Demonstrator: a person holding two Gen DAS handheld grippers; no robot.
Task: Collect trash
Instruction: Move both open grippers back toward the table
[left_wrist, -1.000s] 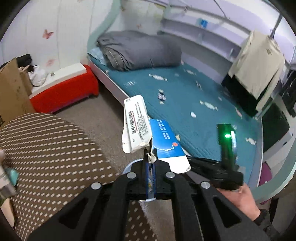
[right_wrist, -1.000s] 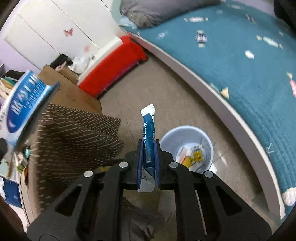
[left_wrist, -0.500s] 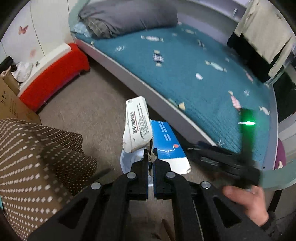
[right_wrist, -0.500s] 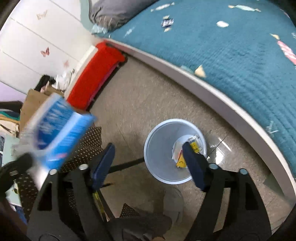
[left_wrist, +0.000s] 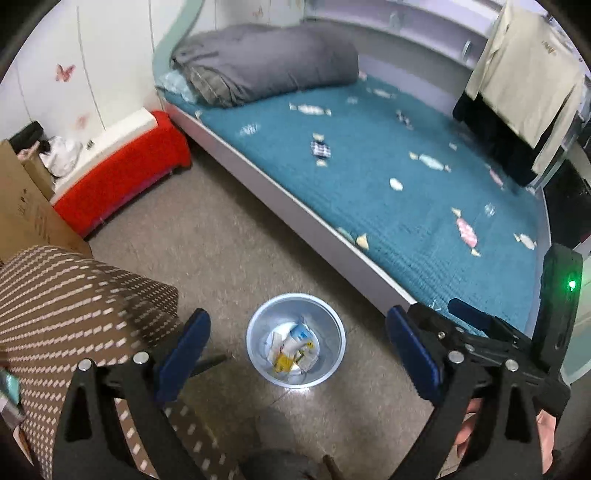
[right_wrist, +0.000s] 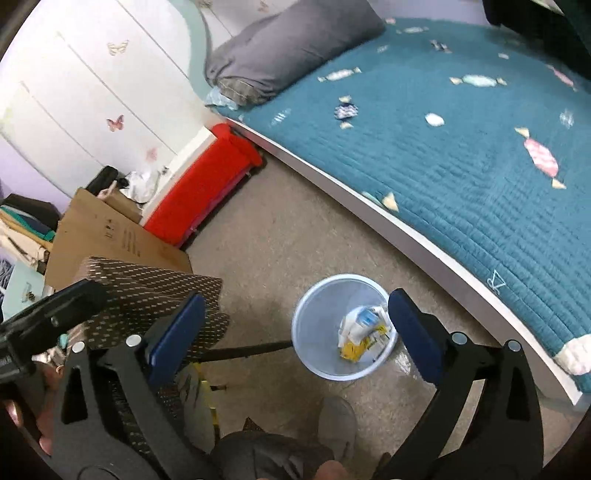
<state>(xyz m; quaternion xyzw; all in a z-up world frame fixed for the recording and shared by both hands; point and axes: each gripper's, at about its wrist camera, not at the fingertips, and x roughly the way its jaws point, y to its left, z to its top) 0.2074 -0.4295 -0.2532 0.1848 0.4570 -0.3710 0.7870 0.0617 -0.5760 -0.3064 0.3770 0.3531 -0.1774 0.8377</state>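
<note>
Trash (left_wrist: 293, 349) sits in the pale blue round bin (left_wrist: 255, 332) on the floor beside the bed (left_wrist: 406, 177): crumpled white, blue and yellow wrappers, jumbled, no clear long axis. Bin upright, mouth up. Left hand-held gripper (left_wrist: 297, 349) wide open, empty, above bin. Right hand-held gripper (right_wrist: 295, 332) also spread wide, empty.

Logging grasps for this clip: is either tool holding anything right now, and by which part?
Nothing is held. The left tool and right tool are both open and empty above the round pale-blue trash bin.
</note>
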